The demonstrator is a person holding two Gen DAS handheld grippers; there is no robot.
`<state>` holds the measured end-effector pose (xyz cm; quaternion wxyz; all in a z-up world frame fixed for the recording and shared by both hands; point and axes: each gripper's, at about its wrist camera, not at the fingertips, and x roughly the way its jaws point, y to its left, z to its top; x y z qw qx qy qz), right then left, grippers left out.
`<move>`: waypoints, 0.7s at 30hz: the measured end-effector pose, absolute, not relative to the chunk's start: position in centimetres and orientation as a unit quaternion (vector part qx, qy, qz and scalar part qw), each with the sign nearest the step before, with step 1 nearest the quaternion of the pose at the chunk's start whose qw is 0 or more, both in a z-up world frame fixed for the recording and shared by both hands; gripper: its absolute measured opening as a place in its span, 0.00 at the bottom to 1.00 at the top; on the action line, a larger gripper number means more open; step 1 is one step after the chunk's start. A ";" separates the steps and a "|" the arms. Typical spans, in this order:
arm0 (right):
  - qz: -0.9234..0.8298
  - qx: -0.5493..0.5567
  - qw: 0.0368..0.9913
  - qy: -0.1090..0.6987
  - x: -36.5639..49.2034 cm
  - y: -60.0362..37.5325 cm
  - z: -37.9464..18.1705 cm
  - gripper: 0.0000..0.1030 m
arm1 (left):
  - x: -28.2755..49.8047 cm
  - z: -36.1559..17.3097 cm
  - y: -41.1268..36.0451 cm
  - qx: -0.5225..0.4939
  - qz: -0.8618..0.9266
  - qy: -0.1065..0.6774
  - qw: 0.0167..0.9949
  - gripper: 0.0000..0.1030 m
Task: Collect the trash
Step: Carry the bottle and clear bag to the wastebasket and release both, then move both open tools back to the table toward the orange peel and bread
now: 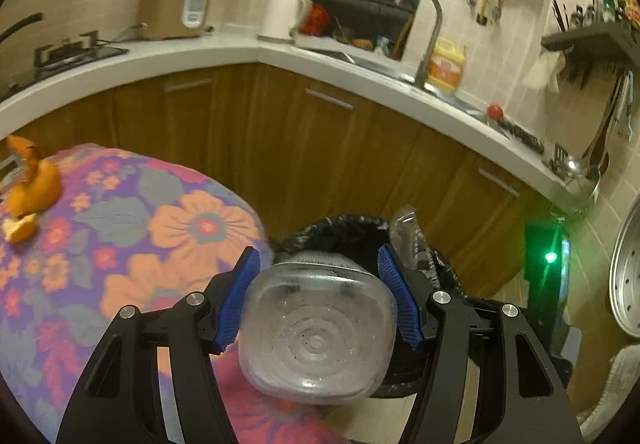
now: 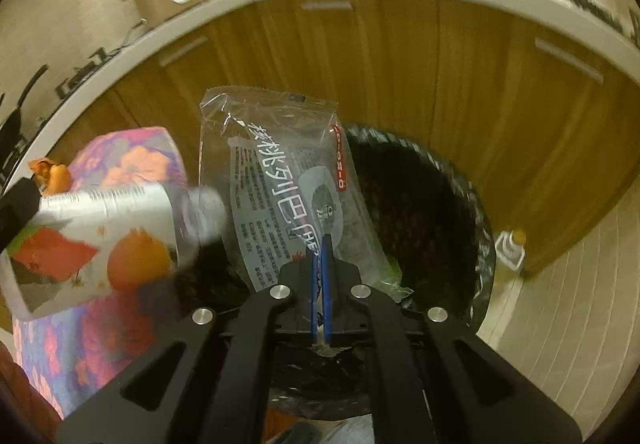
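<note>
Left wrist view: orange peel (image 1: 30,192) at 9 o'clock on the floral cloth (image 1: 132,228); left gripper (image 1: 318,284), jaws wide, clasps a clear plastic bottle (image 1: 316,336) base-first at 6 o'clock, before the black-lined bin (image 1: 340,228); right wrist view: right gripper (image 2: 321,244), jaws nearly closed, pinches a clear printed wrapper (image 2: 276,180) over the bin's rim at 12 o'clock.

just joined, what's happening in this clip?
A person is clearing trash with two handheld tongs. The left tongs grip a clear plastic bottle by its base end, poised between the floral-covered table and the black-lined trash bin. The right tongs are pinched shut on an empty transparent snack wrapper, held over the bin's opening. Orange peel is on the table, not yet collected.
</note>
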<state>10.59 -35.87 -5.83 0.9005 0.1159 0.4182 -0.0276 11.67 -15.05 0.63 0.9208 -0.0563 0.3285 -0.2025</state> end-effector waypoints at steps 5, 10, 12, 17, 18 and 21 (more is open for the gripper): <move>-0.036 0.138 0.890 0.433 11.0 -37.7 -7.5 0.00 | 13.7 -0.4 -17.1 -0.057 -0.225 0.346 0.909 0.57; -0.040 0.144 0.885 0.441 11.4 -38.8 -8.2 0.00 | 14.9 -1.2 -18.8 -0.056 -0.251 0.360 0.897 0.57; -0.053 0.140 0.885 0.442 11.3 -39.0 -8.4 0.01 | 15.2 -1.5 -19.7 -0.046 -0.251 0.360 0.897 0.58; -0.045 0.161 0.875 0.455 11.2 -39.9 -8.9 0.39 | 15.5 -2.4 -20.2 -0.041 -0.257 0.376 0.889 0.58; -0.045 0.161 0.878 0.449 10.9 -40.0 -8.7 0.57 | 15.6 -2.4 -20.1 -0.044 -0.258 0.377 0.888 0.59; -0.041 0.150 0.883 0.443 10.4 -39.7 -8.1 0.57 | 15.3 -2.1 -19.5 -0.050 -0.262 0.375 0.888 0.59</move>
